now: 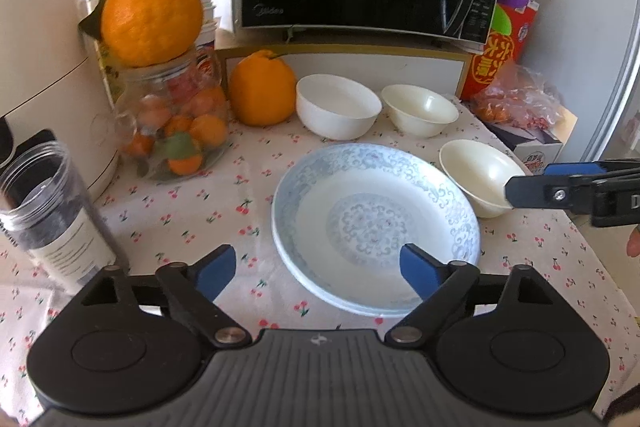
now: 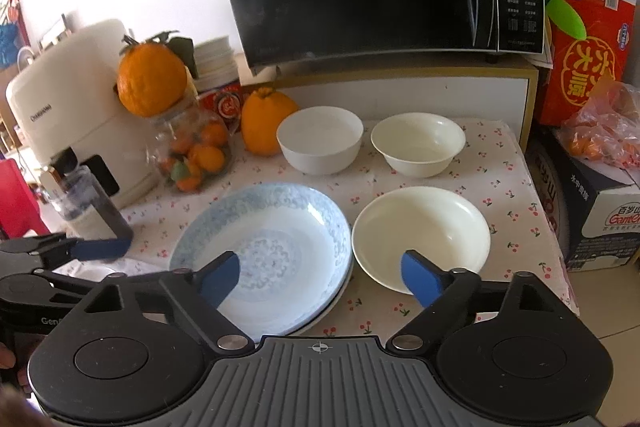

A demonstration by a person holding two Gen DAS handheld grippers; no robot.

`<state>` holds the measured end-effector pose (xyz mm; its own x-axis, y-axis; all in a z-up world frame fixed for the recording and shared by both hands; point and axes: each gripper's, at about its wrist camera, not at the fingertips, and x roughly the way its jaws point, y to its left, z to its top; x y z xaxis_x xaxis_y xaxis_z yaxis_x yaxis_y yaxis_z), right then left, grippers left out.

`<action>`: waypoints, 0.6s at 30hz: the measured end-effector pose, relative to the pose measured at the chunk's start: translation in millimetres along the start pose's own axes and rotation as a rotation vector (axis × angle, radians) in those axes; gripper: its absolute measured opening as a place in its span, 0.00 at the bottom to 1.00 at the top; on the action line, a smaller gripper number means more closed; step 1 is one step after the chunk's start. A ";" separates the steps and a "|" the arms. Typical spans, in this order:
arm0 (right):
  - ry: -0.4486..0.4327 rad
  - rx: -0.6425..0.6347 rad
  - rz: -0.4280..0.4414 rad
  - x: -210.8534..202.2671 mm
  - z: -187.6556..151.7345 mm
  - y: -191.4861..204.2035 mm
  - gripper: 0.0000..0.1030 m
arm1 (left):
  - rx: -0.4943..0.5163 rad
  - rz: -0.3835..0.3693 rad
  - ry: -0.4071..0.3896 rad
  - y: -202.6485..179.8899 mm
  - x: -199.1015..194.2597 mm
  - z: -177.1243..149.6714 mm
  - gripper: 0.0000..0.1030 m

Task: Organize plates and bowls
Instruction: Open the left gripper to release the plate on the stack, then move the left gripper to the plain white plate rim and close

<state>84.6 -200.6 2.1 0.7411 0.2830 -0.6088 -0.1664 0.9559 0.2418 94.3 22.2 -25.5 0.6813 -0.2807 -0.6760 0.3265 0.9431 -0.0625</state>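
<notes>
The blue plates [image 2: 264,251] sit stacked on the worktop [image 2: 460,311] — that looks done. Three bowls [image 2: 422,239] beside and behind them are not stacked yet. Left hand-held gripper [image 1: 316,273] and right hand-held gripper [image 2: 320,277] — both spread wide, holding nothing.

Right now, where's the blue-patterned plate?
Both views: table centre, the blue-patterned plate tops another plate, nearest cream bowl on its right, white bowl behind.

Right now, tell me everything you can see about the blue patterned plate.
The blue patterned plate is round, shallow and glossy, seemingly ceramic, white with pale blue scrollwork around the rim and a medallion in the centre. It lies flat and empty on a second plate whose edge shows underneath, on the cherry-print tablecloth. A cream bowl sits right beside it. Neither gripper touches it.
</notes>
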 end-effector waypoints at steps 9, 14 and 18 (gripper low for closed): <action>0.024 -0.073 0.089 -1.9 -9.8 30.7 0.99 | -0.045 0.017 0.045 32.1 -23.7 -12.2 0.95; 0.064 -0.114 0.173 6.2 -22.2 56.2 1.00 | -0.077 0.052 0.058 58.7 -34.7 -28.6 0.95; 0.094 -0.163 0.219 10.9 -33.9 79.5 1.00 | -0.088 0.064 0.068 75.6 -43.2 -40.4 0.95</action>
<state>57.4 -118.9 -10.9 0.6140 0.4827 -0.6245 -0.4234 0.8692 0.2555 63.1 112.8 -30.6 0.6519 -0.2091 -0.7289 0.2229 0.9716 -0.0793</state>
